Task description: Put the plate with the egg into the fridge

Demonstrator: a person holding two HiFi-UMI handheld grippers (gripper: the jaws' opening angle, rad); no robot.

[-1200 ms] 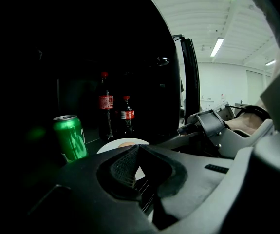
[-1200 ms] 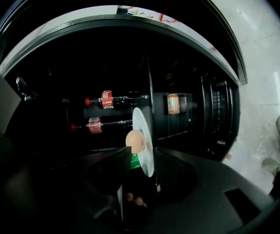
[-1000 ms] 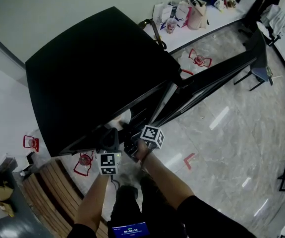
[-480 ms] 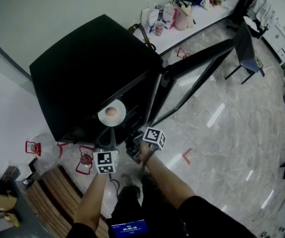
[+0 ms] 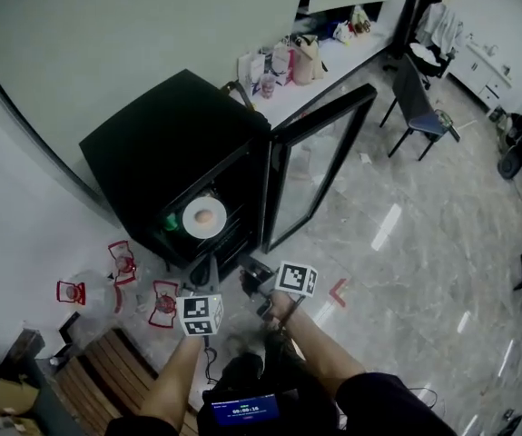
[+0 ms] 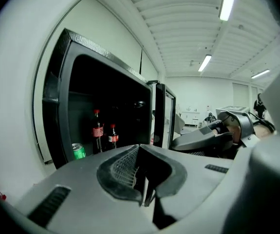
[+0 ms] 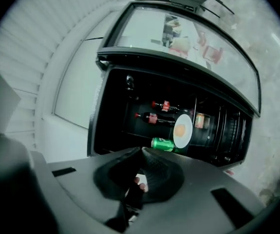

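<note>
A person's two hand-held tools hover in front of an open black fridge (image 5: 156,157). The left gripper (image 5: 201,275) is clenched with nothing in its jaws. The right gripper (image 5: 250,269), just beside it, has just been closing its jaws, which now meet with nothing between them. Beyond them, the white plate (image 5: 190,219) with the egg (image 5: 204,215) at its middle sits on a shelf inside the fridge, apart from both tools. A green can (image 7: 161,144) lies near the plate and two cola bottles (image 6: 97,130) stand further in. The glass door (image 5: 320,157) hangs wide open at the right. Bags (image 5: 283,62) crowd a counter behind the fridge.
</note>
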